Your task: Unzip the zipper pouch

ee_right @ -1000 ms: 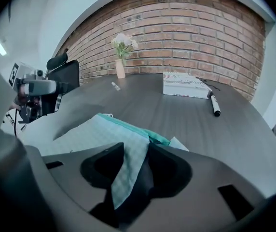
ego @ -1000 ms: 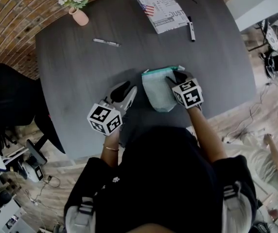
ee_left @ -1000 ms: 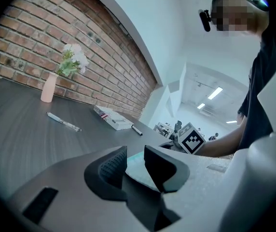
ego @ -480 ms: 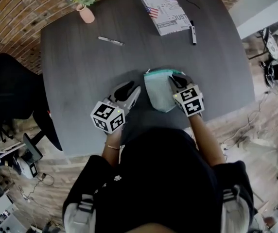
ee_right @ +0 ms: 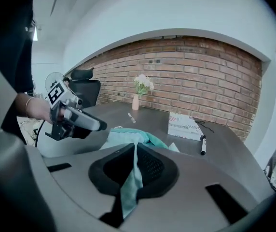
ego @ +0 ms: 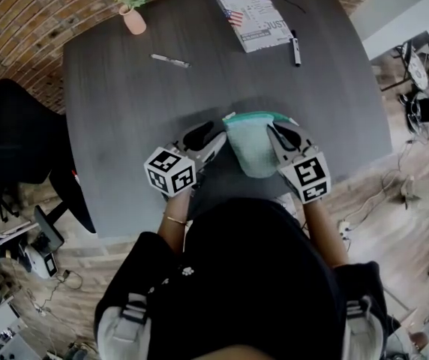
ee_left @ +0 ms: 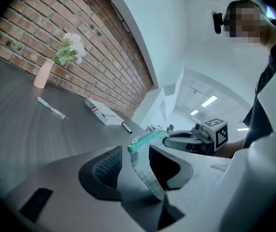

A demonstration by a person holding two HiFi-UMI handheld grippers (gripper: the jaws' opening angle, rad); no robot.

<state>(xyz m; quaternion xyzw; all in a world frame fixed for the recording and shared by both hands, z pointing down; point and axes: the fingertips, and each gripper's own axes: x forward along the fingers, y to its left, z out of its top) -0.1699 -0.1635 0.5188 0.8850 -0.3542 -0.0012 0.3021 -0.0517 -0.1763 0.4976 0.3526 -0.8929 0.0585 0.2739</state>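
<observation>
The zipper pouch [ego: 253,145], pale mesh with a teal zipper band, hangs above the dark table [ego: 124,126] between both grippers. My right gripper [ego: 278,135] holds its right end; its jaws have just been closing and now pinch the pouch fabric [ee_right: 128,182] between the pads. My left gripper [ego: 216,141] is at the pouch's left end. Its jaws have just been opening and stand apart around the teal corner [ee_left: 145,140], with a gap at the left pad [ee_left: 102,167]. Across the pouch, each gripper view shows the other gripper: the right [ee_left: 196,139], the left [ee_right: 77,121].
At the far side of the table lie a printed booklet [ego: 253,19], a black marker [ego: 295,47] and a silver pen [ego: 169,61]. A pink vase with flowers [ego: 133,21] stands at the far left. A black chair [ego: 19,156] stands left of the table.
The right gripper has risen toward me with the pouch's right end, lifting the pouch off the table. The left gripper has moved right onto the pouch's left corner.
</observation>
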